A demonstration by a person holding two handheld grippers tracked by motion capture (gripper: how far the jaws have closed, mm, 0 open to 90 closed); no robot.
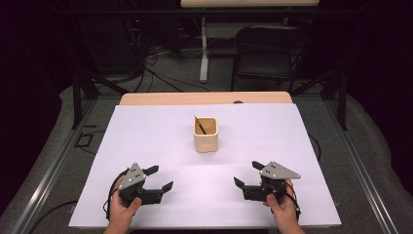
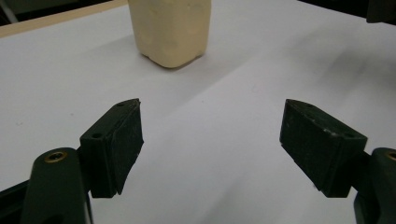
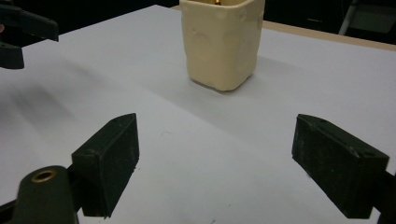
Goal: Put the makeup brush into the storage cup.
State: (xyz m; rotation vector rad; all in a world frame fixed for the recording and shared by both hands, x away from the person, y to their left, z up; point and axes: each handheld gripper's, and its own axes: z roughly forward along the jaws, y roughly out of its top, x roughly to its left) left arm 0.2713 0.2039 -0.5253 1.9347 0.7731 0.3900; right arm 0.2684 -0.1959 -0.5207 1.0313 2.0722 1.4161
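Jaws: left gripper (image 1: 159, 178) and right gripper (image 1: 246, 173) both spread wide, empty
Cup: cream square cup (image 1: 205, 134) upright mid-table, thin dark stick (image 1: 200, 126) leaning inside
Bearing: ahead, between both grippers
Nearer: roughly equal

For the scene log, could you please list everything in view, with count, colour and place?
cup: one, cream, squarish, upright at mid table
stick: one, thin and dark, leaning inside the cup
white sheet: one, covering the table top
table: one, light wood, edge showing at the far side
folding chair: one, dark, beyond the table
left gripper: one, black, near left, jaws open
right gripper: one, black, near right, jaws open
hands: two, at the near edge
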